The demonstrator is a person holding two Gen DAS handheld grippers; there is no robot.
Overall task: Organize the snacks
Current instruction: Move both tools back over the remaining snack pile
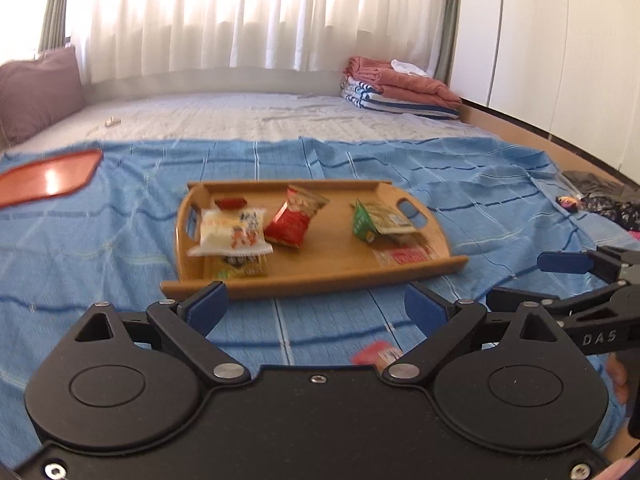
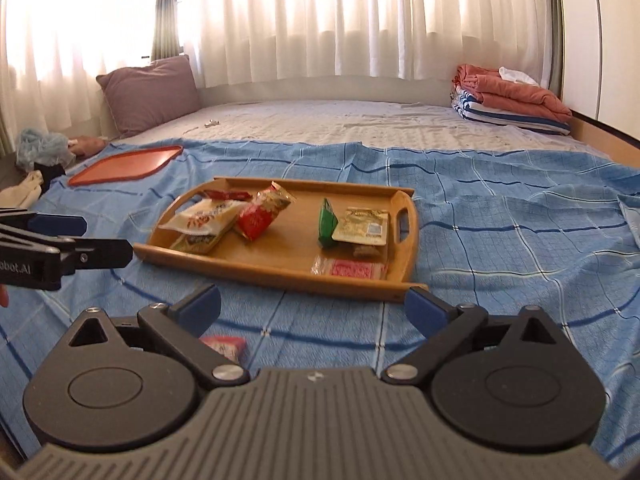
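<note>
A wooden tray (image 1: 332, 248) (image 2: 288, 248) lies on the blue checked cloth (image 1: 120, 248) and holds several snack packets: a white one (image 1: 232, 232), a red one (image 1: 290, 222), a green one (image 1: 364, 222) and a flat pink one (image 1: 404, 257). A small pink packet (image 1: 376, 354) (image 2: 224, 346) lies on the cloth close under the grippers. My left gripper (image 1: 316, 306) stands open and empty, short of the tray's near edge. Beside it to the right, my right gripper (image 2: 314, 306) is open too, with nothing between its pads.
An orange-red flat tray (image 1: 48, 178) (image 2: 124, 164) rests on the cloth at far left. A purple pillow (image 2: 148, 94) and folded towels (image 1: 400, 88) sit at the back of the bed. Dark clothes (image 1: 604, 200) lie at the right edge.
</note>
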